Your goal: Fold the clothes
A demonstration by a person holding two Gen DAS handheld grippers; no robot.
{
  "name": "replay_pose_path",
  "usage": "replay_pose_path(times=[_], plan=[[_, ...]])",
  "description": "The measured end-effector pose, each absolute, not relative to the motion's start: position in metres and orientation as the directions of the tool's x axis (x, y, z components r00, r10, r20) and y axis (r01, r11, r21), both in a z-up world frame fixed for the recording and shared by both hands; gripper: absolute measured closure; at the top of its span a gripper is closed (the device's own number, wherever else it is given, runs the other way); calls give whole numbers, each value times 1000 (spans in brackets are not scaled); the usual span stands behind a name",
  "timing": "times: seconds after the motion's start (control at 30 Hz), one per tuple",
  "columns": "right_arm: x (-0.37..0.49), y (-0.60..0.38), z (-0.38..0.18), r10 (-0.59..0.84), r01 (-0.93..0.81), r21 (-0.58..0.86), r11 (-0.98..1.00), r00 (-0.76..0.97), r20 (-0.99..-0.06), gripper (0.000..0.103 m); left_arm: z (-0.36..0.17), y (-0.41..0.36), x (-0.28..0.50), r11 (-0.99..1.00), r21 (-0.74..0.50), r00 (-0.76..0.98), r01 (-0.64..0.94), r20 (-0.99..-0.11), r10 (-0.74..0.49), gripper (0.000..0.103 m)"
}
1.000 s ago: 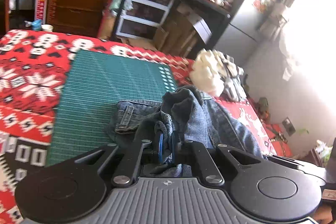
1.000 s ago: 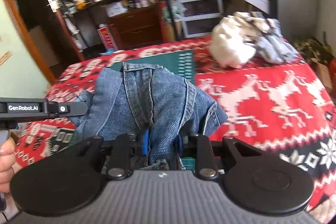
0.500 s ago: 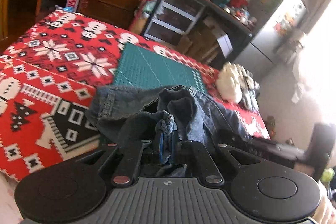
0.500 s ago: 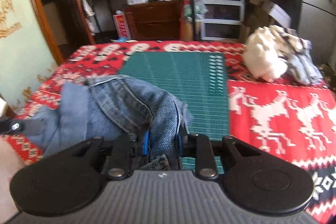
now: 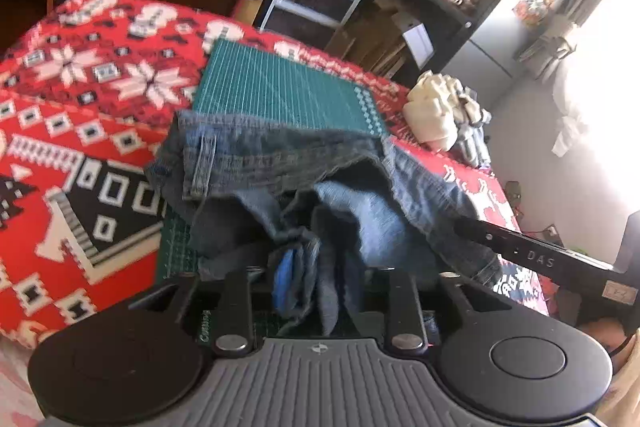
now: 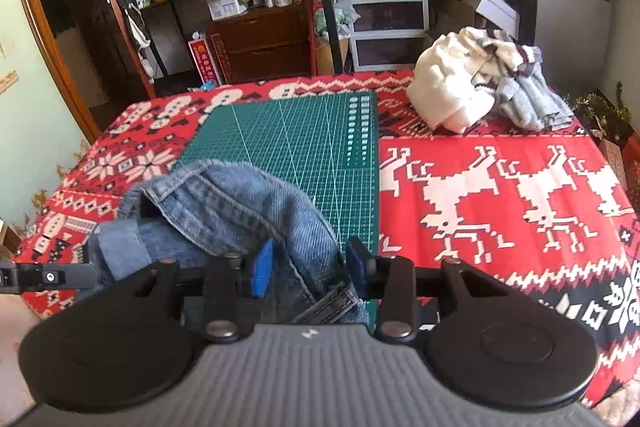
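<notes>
Denim jeans point(image 6: 240, 203) now lower over green mat point(image 6: 304, 143), red blanket point(image 6: 500, 187).

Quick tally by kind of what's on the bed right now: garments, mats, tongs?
Denim garments: 1, the jeans, at the mat's near end
Heaped clothes: 1 pile, count inside unclear
Cutting mats: 1, green
Tongs: 2, left and right
Total: 5

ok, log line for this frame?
left: shut on jeans | right: open, around jeans | jeans: bunched on mat near edge | pile: untouched
</notes>
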State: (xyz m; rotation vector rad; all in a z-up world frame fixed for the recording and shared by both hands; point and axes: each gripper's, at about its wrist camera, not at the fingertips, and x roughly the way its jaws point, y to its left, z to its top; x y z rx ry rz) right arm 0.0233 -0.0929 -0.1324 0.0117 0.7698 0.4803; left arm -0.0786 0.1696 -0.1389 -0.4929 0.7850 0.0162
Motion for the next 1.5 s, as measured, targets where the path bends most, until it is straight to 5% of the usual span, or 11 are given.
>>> replay_pose_path(times=[0.23,0.5,0.97,1.13,1.2,1.33,1.4,1.5], plan=[[-2,-89,-101,469,-473,186,861,598,-650,58,-111,175,-91,895,-416,760,-162,-631,-156,59],[-6,-50,-125,495,-528,210,823,485,-721,68,-121,172,-54,909,-396,764,-133,-625,-161,84],[15,-27,-201,372,-524,116,843,414,-831,68,-193,163,-17,921,-344,616,-183,-770,-166,91],[10,-26,-204,389,-543,116,832,420,-820,54,-198,164,-19,925,-342,628,-164,-760,-169,91],[5,-23,-205,399,-571,107,814,415,-818,36,-198,163,-19,931,-333,632,-151,-756,-168,91],[-4,-14,-205,355,-568,44,822,451,-819,32,-196,157,-19,945,-300,640,-127,-753,-153,89],[-5,-16,-205,313,-530,22,848,467,-827,10,-195,154,-19,952,-289,644,-104,-749,-157,76],[-6,-25,-204,326,-510,54,859,460,-826,9,-194,146,-18,961,-271,648,-58,-743,-171,61]])
